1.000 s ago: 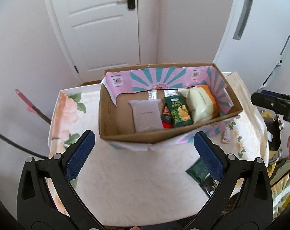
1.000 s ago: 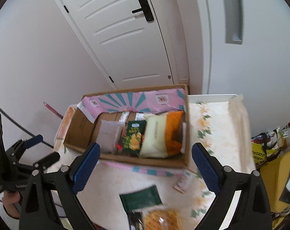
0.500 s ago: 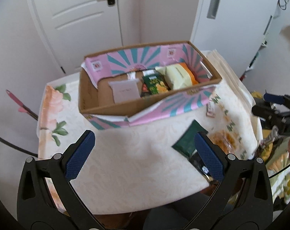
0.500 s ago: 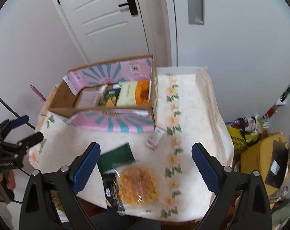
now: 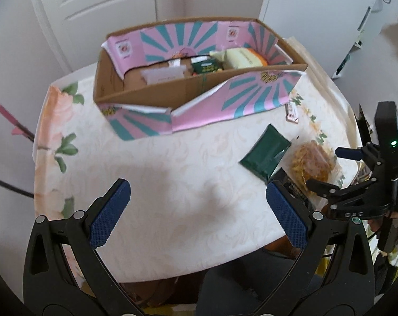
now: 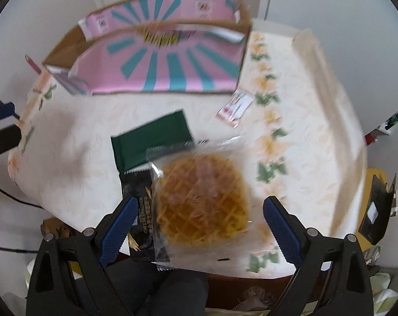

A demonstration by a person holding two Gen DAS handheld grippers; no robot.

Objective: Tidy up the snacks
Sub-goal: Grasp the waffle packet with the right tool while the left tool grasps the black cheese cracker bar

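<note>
A cardboard box (image 5: 162,92) with pink and teal flaps stands at the back of the table and holds several snack packs. On the cloth near the front edge lie a dark green packet (image 6: 151,139), a black cheese-cracker packet (image 6: 141,205) and a clear-wrapped waffle (image 6: 201,197). A small pink sachet (image 6: 234,108) lies by the box corner. My right gripper (image 6: 199,218) is open, low over the waffle, which sits between its fingers. My left gripper (image 5: 196,210) is open and empty above bare cloth. The right gripper also shows in the left wrist view (image 5: 357,184).
The table (image 5: 172,184) carries a cream floral cloth. A white door and wall stand behind the box. A pink-handled tool (image 5: 11,121) hangs at the left. Yellow bags and clutter (image 6: 378,205) sit beside the table's right edge. A dark-clothed leg (image 6: 177,287) is below the front edge.
Both grippers have pulled back from the box and dropped lower. The right gripper has come down over the waffle and the packets, which now fill its view.
</note>
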